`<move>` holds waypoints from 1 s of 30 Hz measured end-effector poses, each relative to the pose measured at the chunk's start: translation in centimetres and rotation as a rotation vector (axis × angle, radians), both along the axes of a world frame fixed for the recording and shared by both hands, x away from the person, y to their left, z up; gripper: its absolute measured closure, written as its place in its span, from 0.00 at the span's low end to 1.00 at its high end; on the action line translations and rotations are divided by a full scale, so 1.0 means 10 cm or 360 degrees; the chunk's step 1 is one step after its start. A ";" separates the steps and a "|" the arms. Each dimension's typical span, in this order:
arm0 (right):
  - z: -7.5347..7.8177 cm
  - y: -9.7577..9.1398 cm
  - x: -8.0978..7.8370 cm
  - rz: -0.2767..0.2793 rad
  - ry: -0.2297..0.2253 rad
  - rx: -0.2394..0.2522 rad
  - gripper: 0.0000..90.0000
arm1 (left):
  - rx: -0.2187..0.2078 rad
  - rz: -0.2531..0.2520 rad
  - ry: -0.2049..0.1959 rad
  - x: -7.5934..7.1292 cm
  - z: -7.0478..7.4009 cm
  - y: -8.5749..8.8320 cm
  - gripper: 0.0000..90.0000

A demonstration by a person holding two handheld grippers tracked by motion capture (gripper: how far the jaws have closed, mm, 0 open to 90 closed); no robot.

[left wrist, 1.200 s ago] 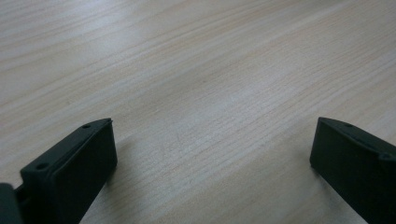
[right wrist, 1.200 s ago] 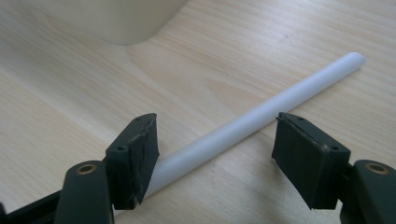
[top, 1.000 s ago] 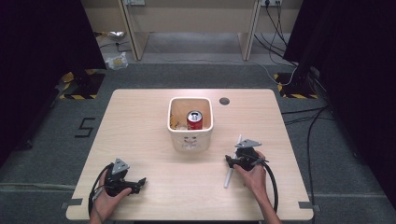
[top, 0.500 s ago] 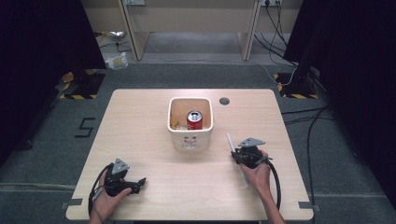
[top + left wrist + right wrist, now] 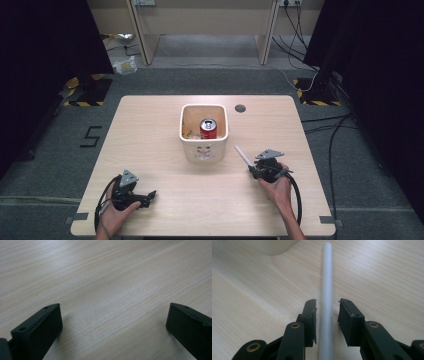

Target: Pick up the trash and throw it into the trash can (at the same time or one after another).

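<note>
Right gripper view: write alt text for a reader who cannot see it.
A thin white plastic straw lies lengthwise on the pale wooden table between the right gripper's two black fingers, with a gap on the right side. A cream container's rounded base sits at top left.

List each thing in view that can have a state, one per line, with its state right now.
Left hand-held gripper: open, jaws wide apart over bare table, holding nothing.
Right hand-held gripper: partly open, jaws either side of the white straw, gaps visible.
White straw: lying flat on the table.
Red can: upright inside the bin.
White bin: upright, open-topped.
</note>
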State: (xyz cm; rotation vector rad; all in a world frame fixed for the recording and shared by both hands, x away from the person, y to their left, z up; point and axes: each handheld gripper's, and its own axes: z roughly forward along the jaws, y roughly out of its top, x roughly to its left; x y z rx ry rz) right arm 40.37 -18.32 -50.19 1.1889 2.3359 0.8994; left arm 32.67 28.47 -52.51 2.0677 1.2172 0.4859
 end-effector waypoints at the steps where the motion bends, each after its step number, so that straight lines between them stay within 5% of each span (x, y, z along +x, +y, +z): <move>1: 0.00 0.00 -0.02 0.0000 0.0009 0.0003 0.74 | -0.0002 0.0002 -0.0001 0.00 0.00 0.00 0.00; 9: -0.03 -0.08 -0.07 0.0006 0.0019 0.0051 0.87 | -0.0004 0.0002 -0.0004 0.00 0.00 0.00 0.00; 17: -0.05 -0.16 -0.04 0.0012 0.0002 0.0120 0.89 | -0.0004 0.0003 -0.0004 0.00 0.00 0.00 0.00; 30: 0.31 -0.27 0.01 0.0003 -0.0173 0.0214 0.89 | -0.0004 0.0002 -0.0004 0.00 0.00 0.00 0.00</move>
